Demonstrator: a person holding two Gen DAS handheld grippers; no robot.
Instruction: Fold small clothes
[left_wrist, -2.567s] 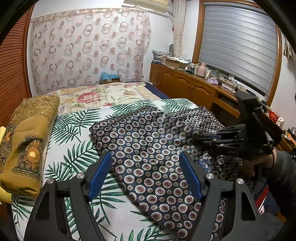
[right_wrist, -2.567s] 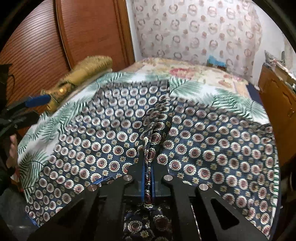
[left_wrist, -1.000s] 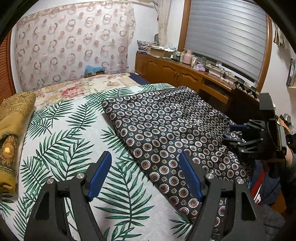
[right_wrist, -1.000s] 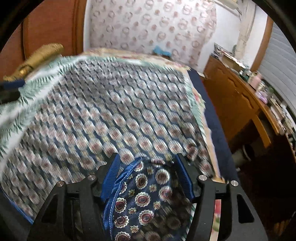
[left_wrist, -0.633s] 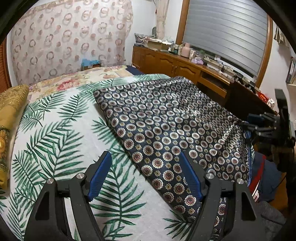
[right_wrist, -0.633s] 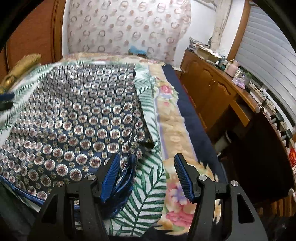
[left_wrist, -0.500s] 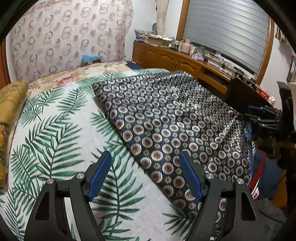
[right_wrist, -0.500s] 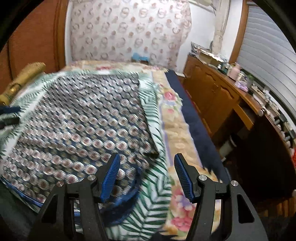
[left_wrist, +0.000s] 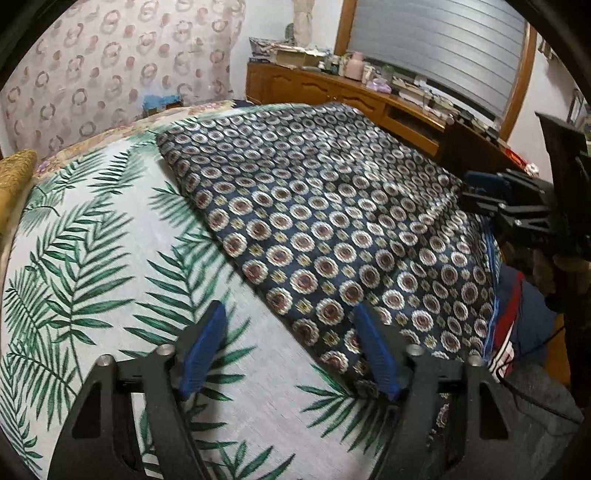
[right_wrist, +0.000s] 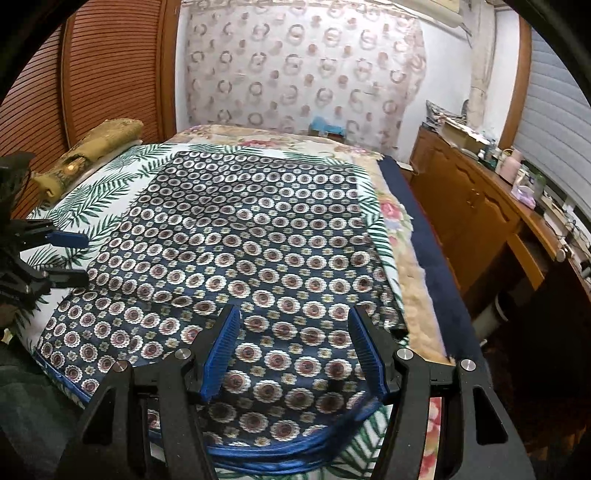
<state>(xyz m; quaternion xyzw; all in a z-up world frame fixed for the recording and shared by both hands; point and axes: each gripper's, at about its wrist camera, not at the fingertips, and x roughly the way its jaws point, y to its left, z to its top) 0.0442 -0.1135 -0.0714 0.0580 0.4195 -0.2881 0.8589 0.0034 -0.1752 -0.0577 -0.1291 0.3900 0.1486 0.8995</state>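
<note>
A navy cloth with round medallion print and a blue hem (left_wrist: 325, 218) lies spread flat on the palm-leaf bedspread (left_wrist: 92, 258); it also shows in the right wrist view (right_wrist: 243, 236). My left gripper (left_wrist: 291, 347) is open and empty, hovering over the cloth's near left edge. My right gripper (right_wrist: 295, 354) is open and empty above the cloth's near hem. Each gripper shows in the other's view, the right one (left_wrist: 491, 192) at the cloth's right edge, the left one (right_wrist: 62, 254) at its left edge.
A folded mustard-gold blanket (right_wrist: 92, 147) lies at the bed's left side. A wooden cabinet with clutter on top (right_wrist: 491, 206) runs along the right wall. A patterned curtain (right_wrist: 295, 66) hangs behind the bed. Dark clothing with red (left_wrist: 517, 332) lies beside the bed.
The right gripper opened and let go of the cloth's bunched edge, which now lies flat. The left gripper stayed open and shifted left toward the cloth's edge.
</note>
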